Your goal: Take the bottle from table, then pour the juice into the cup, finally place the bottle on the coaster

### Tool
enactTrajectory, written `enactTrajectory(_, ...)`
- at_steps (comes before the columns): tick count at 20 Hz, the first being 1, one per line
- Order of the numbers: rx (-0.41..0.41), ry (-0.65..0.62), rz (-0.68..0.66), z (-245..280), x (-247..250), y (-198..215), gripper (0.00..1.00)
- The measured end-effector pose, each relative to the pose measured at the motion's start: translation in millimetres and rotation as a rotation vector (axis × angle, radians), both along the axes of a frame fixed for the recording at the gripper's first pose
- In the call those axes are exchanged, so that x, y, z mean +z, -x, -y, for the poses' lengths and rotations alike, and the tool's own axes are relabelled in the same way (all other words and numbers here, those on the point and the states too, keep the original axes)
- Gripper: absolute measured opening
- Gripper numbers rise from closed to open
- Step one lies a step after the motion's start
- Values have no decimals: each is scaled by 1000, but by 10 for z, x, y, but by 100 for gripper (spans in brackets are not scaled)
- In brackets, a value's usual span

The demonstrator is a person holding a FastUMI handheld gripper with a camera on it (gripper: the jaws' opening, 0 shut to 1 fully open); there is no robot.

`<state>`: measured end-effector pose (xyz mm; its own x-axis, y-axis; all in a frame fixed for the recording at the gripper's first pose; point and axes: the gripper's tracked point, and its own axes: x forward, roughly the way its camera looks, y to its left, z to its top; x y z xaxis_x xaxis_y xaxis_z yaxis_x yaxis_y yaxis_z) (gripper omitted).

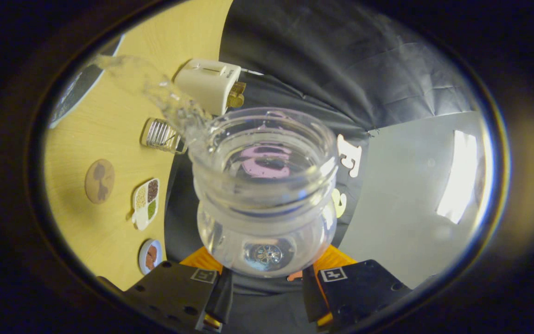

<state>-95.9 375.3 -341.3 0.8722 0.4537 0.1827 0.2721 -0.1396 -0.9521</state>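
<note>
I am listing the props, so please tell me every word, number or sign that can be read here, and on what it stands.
No text can be read.
White box: a faint mark near its edge, too blurred.
Tongs, shut on the bottle: a square patterned tag on each finger, no words.
Brown coaster: a picture, no words.

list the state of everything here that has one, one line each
bottle: uncapped, tipped over, clear liquid streaming from its mouth
stream: in mid-air, running from the bottle's mouth toward the cup
cup: ribbed clear glass, standing on the table, beyond the bottle; fill level cannot be told
gripper: jaws closed on the bottle's base, one on each side
round coaster: bare, nothing on it
white appliance: on the table, untouched
</note>
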Motion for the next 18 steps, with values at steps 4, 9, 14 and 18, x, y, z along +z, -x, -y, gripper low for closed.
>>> enactTrajectory(4,23,16,14,-39,14,33,65)
enactTrajectory(9,59,45,43,-87,38,92,65)
enactTrajectory(14,97,70,84,-157,96,149,65)
enactTrajectory(18,118,97,100,-185,73,180,65)
